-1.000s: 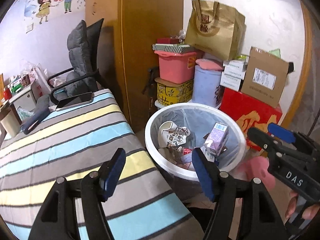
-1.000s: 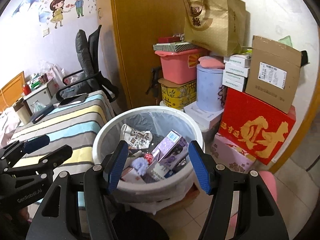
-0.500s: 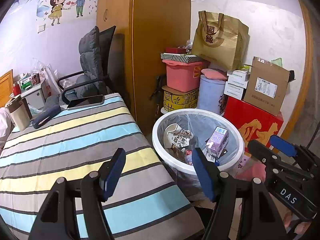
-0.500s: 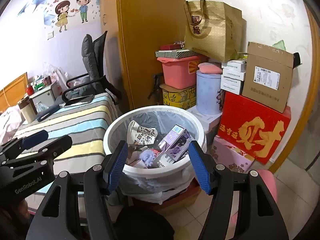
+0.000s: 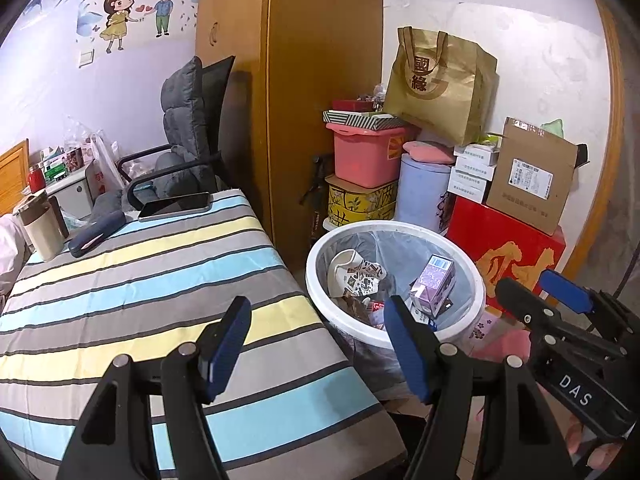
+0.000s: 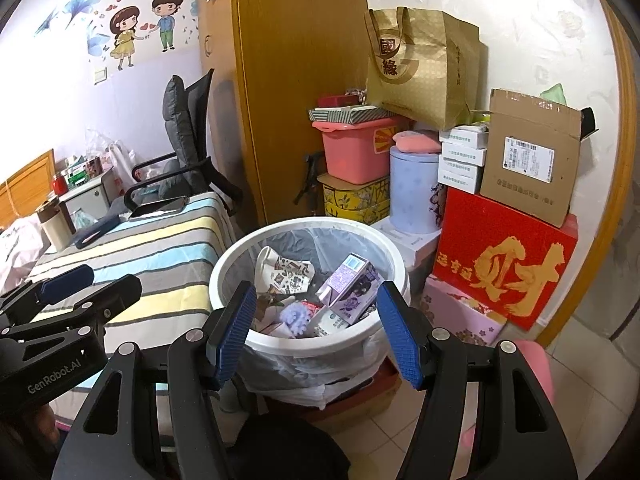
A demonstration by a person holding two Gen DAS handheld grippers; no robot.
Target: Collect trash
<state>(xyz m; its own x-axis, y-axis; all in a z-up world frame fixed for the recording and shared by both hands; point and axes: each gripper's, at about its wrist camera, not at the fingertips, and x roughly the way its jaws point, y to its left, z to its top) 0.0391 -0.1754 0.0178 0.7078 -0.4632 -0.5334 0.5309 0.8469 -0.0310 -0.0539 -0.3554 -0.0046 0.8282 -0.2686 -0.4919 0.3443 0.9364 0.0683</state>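
While both tools hang over the edge of the striped bed [image 5: 132, 280], the left hand-held gripper [image 5: 316, 344] stands released, its 2 blue pads apart with nothing between them, one over the bedcover and the other in front of the bin rim. The right hand-held gripper [image 6: 316, 336] is likewise released and empty, its pads framing the near rim of the white trash bin [image 6: 236, 268] in the right wrist view. The bin, lined with a clear bag, stands on the floor just beside the bed's corner, at about 3 o'clock from the left gripper. Inside it lie a purple carton [image 6: 348, 284], tilted, a crumpled printed paper cup [image 6: 280, 268] at its 9 o'clock, and a small lilac fuzzy ball [image 6: 294, 316] at its 7 o'clock. On the bed's far end, near 11 o'clock, rest a phone [image 5: 176, 206], a dark case [image 5: 96, 234] and a beige tumbler [image 5: 42, 226]. Behind the bin, at 12 to 2 o'clock, boxes are stacked: a pink tub [image 5: 364, 156], a red box [image 5: 508, 248] and a cardboard carton [image 5: 532, 172].
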